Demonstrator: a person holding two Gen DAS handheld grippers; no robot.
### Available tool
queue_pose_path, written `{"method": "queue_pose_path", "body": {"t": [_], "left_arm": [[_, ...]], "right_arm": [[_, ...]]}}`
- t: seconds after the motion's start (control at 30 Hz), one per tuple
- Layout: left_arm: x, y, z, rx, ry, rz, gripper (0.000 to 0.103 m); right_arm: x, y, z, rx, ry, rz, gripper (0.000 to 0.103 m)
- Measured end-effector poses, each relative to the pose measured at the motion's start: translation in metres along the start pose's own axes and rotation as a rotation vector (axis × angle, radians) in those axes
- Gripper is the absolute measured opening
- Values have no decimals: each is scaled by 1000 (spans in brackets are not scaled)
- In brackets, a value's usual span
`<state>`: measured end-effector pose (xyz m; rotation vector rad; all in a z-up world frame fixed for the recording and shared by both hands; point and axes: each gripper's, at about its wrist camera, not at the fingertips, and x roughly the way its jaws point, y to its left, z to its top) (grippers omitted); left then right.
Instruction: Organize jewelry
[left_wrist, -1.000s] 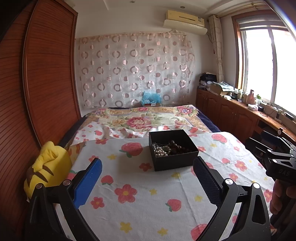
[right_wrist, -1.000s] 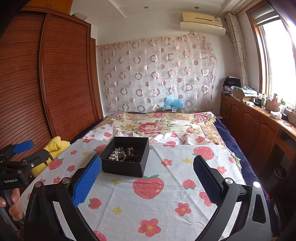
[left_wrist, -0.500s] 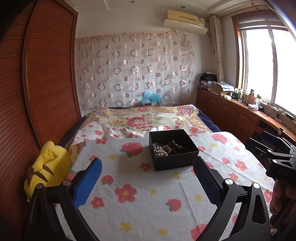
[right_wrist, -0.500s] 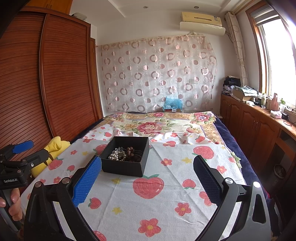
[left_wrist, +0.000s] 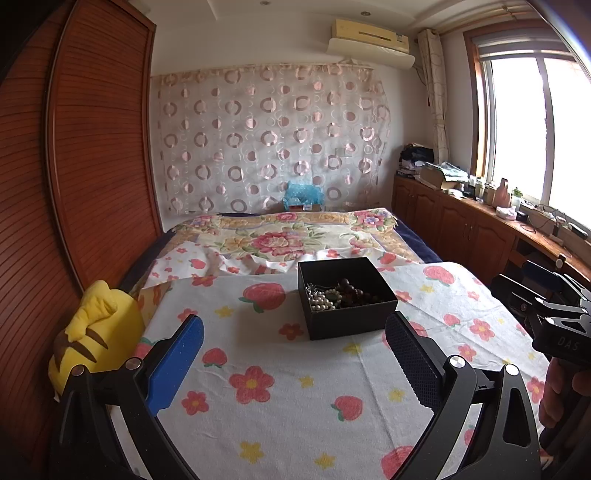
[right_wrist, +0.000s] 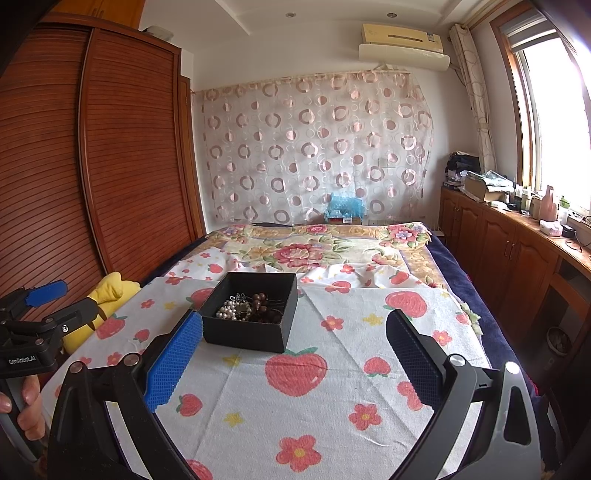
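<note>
A black open box (left_wrist: 347, 314) stands on the flowered cloth (left_wrist: 266, 387) over the bed; it also shows in the right wrist view (right_wrist: 251, 334). Inside lie a white pearl strand (left_wrist: 323, 302) and dark brown beads (left_wrist: 354, 293), tangled together. My left gripper (left_wrist: 293, 363) is open and empty, a short way in front of the box and to its left. My right gripper (right_wrist: 293, 365) is open and empty, in front of the box and to its right. Each gripper shows at the edge of the other's view.
A yellow plush toy (left_wrist: 94, 332) lies at the bed's left edge by the wooden wardrobe (left_wrist: 74, 184). A floral blanket (left_wrist: 280, 240) covers the far half of the bed. Wooden cabinets (left_wrist: 480, 229) with clutter run along the right wall under the window.
</note>
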<state>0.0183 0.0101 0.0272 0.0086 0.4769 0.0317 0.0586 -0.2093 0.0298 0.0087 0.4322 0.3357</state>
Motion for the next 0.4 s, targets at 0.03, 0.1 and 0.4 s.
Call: {"method": "queue_pose_path", "body": {"t": [0.03,0.1,0.4], "left_arm": [[-1,0,1,1,0,1,95],[-1,0,1,0,0,2,95],[-2,-1,1,0,0,-1,95]], "right_arm": [[0,0,0,0,0,0,100],[0,0,0,0,0,0,100],[-1,-1,-1,0,1,0,100]]}}
